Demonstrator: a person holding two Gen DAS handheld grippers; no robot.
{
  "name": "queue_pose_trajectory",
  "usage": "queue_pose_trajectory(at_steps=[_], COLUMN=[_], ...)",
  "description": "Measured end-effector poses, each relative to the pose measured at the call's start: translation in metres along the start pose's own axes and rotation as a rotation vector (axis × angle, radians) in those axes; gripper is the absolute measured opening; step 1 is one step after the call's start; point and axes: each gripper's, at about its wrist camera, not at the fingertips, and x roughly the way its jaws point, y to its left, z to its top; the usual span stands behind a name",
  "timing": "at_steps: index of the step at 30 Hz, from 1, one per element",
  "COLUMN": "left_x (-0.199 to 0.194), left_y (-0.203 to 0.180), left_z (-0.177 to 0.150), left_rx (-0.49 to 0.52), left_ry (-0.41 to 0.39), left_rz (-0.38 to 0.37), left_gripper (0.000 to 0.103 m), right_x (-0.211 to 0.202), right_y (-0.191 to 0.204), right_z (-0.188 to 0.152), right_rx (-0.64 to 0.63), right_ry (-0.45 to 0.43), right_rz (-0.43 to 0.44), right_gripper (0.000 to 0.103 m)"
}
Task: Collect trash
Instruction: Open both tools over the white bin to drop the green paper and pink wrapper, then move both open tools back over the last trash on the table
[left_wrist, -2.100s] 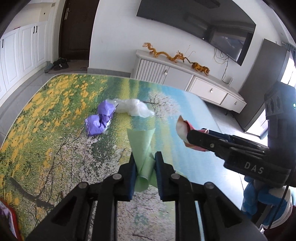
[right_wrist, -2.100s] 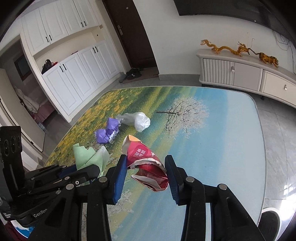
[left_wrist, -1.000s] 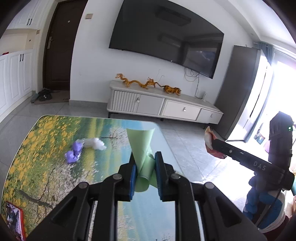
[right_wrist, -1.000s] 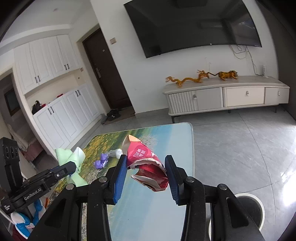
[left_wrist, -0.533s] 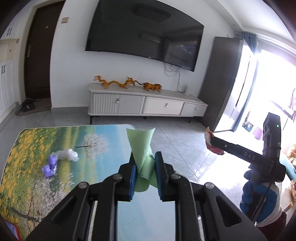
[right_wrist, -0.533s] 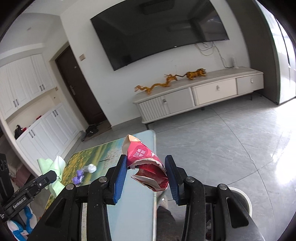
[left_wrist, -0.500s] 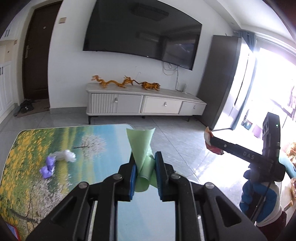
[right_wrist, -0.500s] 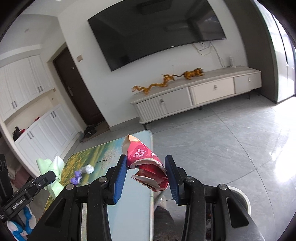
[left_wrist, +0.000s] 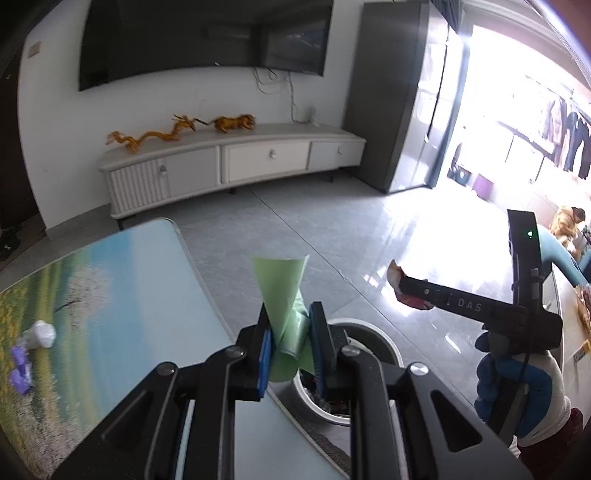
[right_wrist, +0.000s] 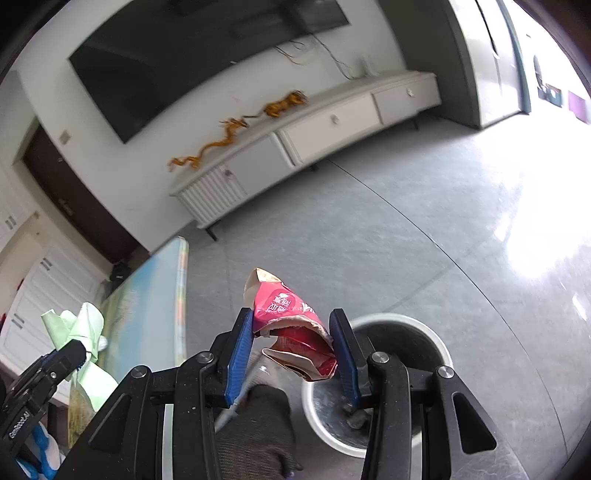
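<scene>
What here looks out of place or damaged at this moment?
The red snack packet in the right gripper is torn and crushed. A white plastic wad and purple scraps lie loose on the table. Otherwise nothing stands out.

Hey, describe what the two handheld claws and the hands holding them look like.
Both claws, left and right, are matte black linkages with silver pivot screws and blue finger pads. The right one reads "DAS" in white, with a green light and a thin black cable. The right hand wears a blue-and-white glove.
</scene>
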Motion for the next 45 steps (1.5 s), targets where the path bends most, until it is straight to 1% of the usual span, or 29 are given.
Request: queue_pose_trajectory(at_steps=[3,7,10,14,15,16,18,20,23,28,33,39,45], left_x=[0.031,0.072,0.094,0.121,0.125,0.129,0.137,0.146,0.151,0.144,0.12,0.072,0.012], left_y=[-0.014,-0.034,-0.044,-0.051,-0.053,-0.056,-0.06,-0.063,-0.06,-0.044,-0.03,-0.006,0.032], left_z=[-0.001,-0.001,-0.004,-0.006,-0.006,-0.006,-0.008,-0.01,-0.011,-0.006,0.001,0.012,0.021], left_rx=[0.019,0.038,0.041,0.026,0.024,0.022,0.015,-0.001,-0.019,-0.045,-0.07,-0.082,-0.111], left_ry=[0.056,0.13,0.17,0.213,0.22,0.226,0.243,0.264,0.279,0.267,0.228,0.122,-0.001], left_rz=[-0.035,-0.078,-0.096,-0.129,-0.136,-0.148,-0.172,-0.199,-0.211,-0.204,-0.181,-0.087,0.035], left_gripper=[0.018,0.018,0.019,0.024,0.031,0.034,0.04,0.042,0.042,0.043,0.043,0.043,0.043], right_x=[0.013,0.028,0.041,0.054,0.056,0.058,0.061,0.062,0.06,0.054,0.042,0.021,0.001], right_y=[-0.028,-0.049,-0.063,-0.073,-0.075,-0.078,-0.083,-0.088,-0.092,-0.09,-0.078,-0.049,0.006], right_z=[-0.005,-0.01,-0.014,-0.019,-0.022,-0.023,-0.024,-0.023,-0.025,-0.022,-0.014,-0.004,0.01], right_rx=[0.054,0.105,0.142,0.175,0.183,0.189,0.198,0.205,0.214,0.217,0.193,0.141,0.036], right_ry=[0.046,0.094,0.128,0.162,0.168,0.173,0.175,0.176,0.174,0.16,0.127,0.079,0.034], right_rz=[-0.051,-0.091,-0.11,-0.141,-0.149,-0.158,-0.179,-0.19,-0.197,-0.184,-0.158,-0.102,-0.035], right_gripper=[0.04,0.04,0.041,0.043,0.043,0.044,0.052,0.054,0.054,0.054,0.054,0.054,0.054])
